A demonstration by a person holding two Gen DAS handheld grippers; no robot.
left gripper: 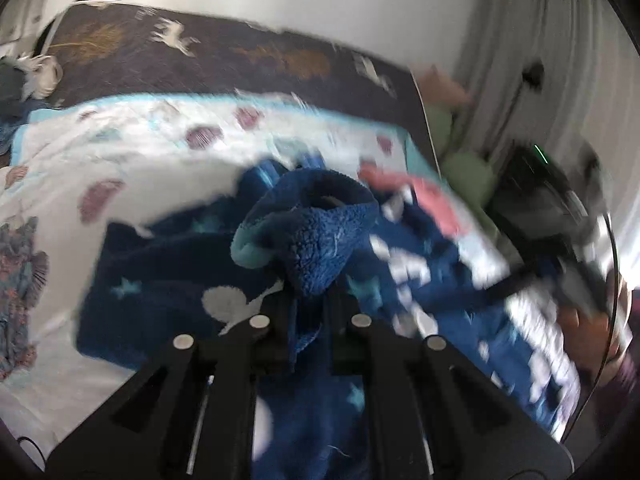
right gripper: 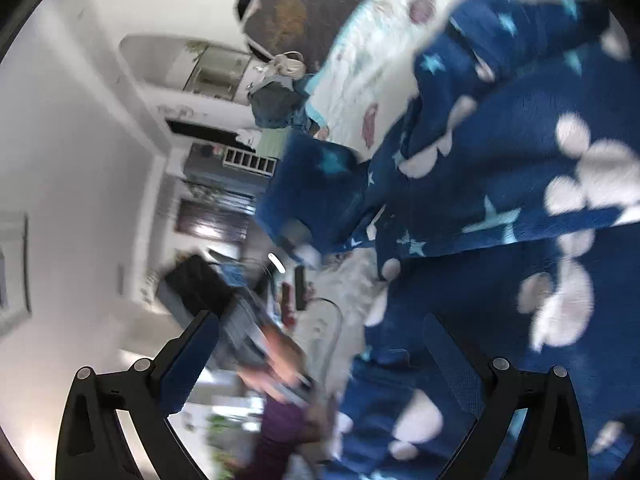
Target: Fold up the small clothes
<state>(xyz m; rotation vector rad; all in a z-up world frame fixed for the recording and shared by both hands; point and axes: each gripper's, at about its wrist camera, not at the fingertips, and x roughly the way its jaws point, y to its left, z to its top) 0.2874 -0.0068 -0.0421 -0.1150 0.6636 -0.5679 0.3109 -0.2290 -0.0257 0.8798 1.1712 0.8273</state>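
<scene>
**Q:** What are your left tongs doing?

**A:** My left tongs are clamped on a fold of the blue fleece garment. The fuzzy cloth bunches up between the two fingers and rises in a hump just beyond their tips. It has a pale teal cuff on its left edge.

**Q:** Where is the rest of the garment?

**A:** It spreads under and around the tongs, dark blue with pale stars and white cloud shapes. It lies on a bed, over a white quilt printed with pinkish shells and edged in light blue. A pink cloth lies at the garment's far right, blurred. Farther off, a dark bedspread with white animal figures covers the bed up to the wall.

**Q:** And your right tongs?

**A:** My right tongs stand wide apart, gripping nothing. Their view is tilted sideways. The blue fleece garment fills the right half, close to the right finger; I cannot tell whether it touches. To the left is a white wall, with blurred shelves beyond.

**Q:** Anything else?

**A:** A heap of other clothes sits at the far left of the bed.
</scene>
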